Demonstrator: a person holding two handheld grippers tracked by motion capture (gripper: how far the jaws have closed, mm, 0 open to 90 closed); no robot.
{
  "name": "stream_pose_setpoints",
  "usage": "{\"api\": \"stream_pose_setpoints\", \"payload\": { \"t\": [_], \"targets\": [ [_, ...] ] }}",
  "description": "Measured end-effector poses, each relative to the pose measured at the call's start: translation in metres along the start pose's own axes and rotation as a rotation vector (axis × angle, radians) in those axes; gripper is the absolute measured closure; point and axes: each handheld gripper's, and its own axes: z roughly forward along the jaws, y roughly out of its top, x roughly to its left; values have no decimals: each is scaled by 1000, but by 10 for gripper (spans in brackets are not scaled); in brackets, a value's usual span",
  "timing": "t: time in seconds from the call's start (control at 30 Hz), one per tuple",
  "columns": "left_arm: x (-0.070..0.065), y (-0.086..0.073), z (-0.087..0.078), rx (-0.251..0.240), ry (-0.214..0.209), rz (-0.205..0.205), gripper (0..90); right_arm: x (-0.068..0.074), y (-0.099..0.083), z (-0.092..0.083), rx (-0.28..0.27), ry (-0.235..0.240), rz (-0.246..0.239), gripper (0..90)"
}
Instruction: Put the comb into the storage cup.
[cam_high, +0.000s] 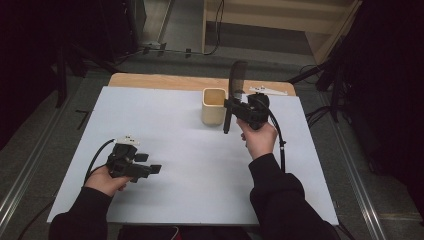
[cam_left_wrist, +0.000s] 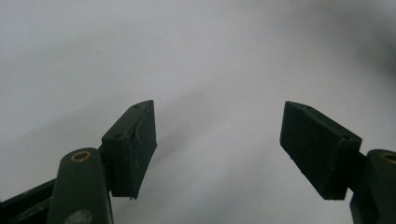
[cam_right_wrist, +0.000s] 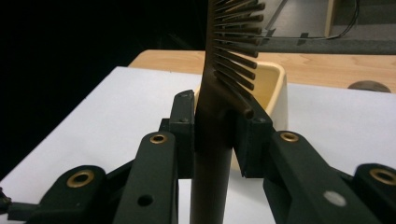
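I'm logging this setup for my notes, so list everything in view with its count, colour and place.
comb: one, dark brown, upright, clamped in the right gripper beside the cup.
cup: one, cream, square-sided, open top, far middle of the sheet.
sheet: one, white, covering the table.
table: one, light wood, bare strip at the far edge.
white piece: one, far right edge; too small to identify.
left gripper: one, black, open, near left above the sheet.
right gripper: one, black, shut on the comb.
sleeves: two, dark, bottom edge.
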Motion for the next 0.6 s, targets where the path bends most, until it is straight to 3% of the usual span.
{"api": "stream_pose_setpoints", "payload": {
  "t": [0.6],
  "targets": [
    [2,-1,0,4,-5,-9,277,5,32,9,-9,-8,-11,699]
  ]
}}
